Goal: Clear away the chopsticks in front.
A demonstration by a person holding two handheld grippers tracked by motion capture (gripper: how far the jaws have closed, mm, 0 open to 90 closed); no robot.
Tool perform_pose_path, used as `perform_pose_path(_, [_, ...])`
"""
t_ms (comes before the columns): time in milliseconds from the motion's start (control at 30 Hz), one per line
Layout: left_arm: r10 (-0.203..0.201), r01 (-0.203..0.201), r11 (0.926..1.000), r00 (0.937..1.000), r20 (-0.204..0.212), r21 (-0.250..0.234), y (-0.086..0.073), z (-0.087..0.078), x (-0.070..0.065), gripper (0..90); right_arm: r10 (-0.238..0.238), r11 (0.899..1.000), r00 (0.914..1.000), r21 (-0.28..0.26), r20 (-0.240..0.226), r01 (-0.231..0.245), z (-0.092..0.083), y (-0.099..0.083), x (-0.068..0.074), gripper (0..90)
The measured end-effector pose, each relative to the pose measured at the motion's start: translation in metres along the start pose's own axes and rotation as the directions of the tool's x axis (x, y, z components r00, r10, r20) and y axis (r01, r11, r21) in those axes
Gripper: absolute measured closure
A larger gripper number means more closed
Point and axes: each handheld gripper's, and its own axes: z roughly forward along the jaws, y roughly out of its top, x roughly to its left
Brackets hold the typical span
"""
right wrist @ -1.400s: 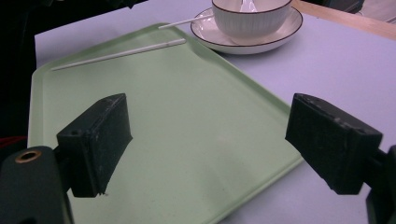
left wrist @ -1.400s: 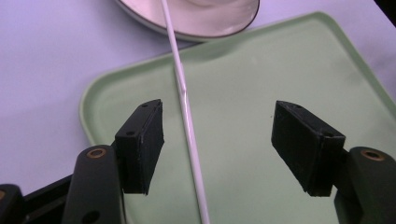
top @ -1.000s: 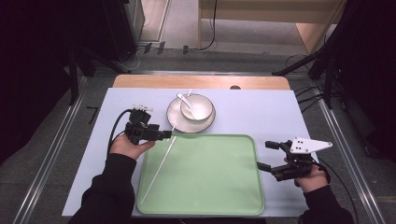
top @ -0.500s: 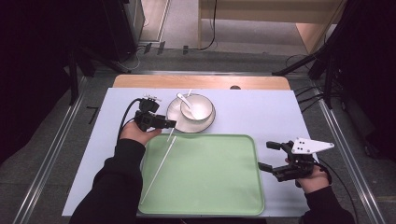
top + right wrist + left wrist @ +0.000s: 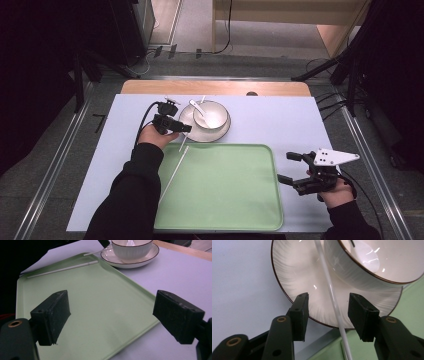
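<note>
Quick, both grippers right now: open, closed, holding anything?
Left gripper: open, jaws either side of the thin white stick, not clamped.
Right gripper: open, holding nothing, above the green plastic tray.

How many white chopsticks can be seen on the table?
2. One chopstick lies on the green tray, near its left edge. The other crosses the plate's rim, between the open jaws of the left gripper.
</note>
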Motion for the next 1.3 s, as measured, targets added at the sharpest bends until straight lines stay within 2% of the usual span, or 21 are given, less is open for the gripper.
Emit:
perform_pose_path(167, [0.008,-0.008,1.0,0.9998,-0.021,-0.001,0.001,0.006,-0.002,57.1,0.0,1.0,1.0,-0.003,0.002,0.0,-0.001,-0.001,0.0,14.5])
perform_pose_path(300, [-0.023,0.023,0.9997,0.9989,-0.041,0.001,0.003,0.011,-0.001,65.1,0.003,1.0,1.0,-0.001,0.003,-0.003,-0.002,-0.001,0.001,14.5])
perform_pose_path(333, [-0.02,0.02,0.9998,0.998,-0.059,0.003,0.004,0.014,-0.003,66.3,0.002,1.0,1.0,-0.001,0.004,-0.002,-0.002,-0.001,0.001,14.5])
perform_pose_path(400, [-0.019,0.019,0.9998,0.9975,-0.068,0.002,0.005,0.016,-0.003,67.3,0.001,1.0,1.0,0.0,0.006,-0.001,-0.002,-0.001,0.001,14.5])
perform_pose_path(433, [-0.016,0.017,0.9998,0.9964,-0.084,0.009,0.006,0.018,-0.003,70.8,0.001,1.0,1.0,-0.001,0.006,-0.001,-0.003,-0.001,0.001,14.5])
perform_pose_path(500, [-0.029,0.03,0.9995,0.996,-0.085,0.005,0.006,0.019,-0.003,72.2,0.004,1.0,1.0,-0.002,0.006,-0.004,-0.003,-0.001,0.001,14.5])
perform_pose_path(567, [-0.049,0.05,0.9987,0.9955,-0.081,0.006,0.007,0.023,-0.001,78.1,0.003,1.0,1.0,-0.003,0.008,-0.003,-0.003,-0.002,0.001,14.5])
perform_pose_path(767, [-0.061,0.062,0.998,0.9941,-0.089,0.008,0.006,0.024,0.001,84.9,0.003,1.0,1.0,-0.001,0.006,-0.003,-0.003,-0.002,0.001,14.5])
perform_pose_path(1000, [-0.071,0.072,0.9973,0.9938,-0.086,0.008,0.007,0.023,0.002,85.7,0.004,1.0,1.0,0.0,0.006,-0.004,-0.003,-0.002,0.001,14.5])
perform_pose_path(1100, [-0.08,0.079,0.9968,0.9938,-0.078,-0.01,0.007,0.019,0.001,86.0,0.004,1.0,1.0,-0.002,0.007,-0.004,-0.003,-0.002,0.001,14.5])
perform_pose_path(1300, [-0.109,0.108,0.9939,0.9926,-0.054,-0.025,0.008,0.003,0.008,86.4,0.002,1.0,1.0,-0.001,0.009,-0.002,-0.003,-0.002,0.001,14.5])
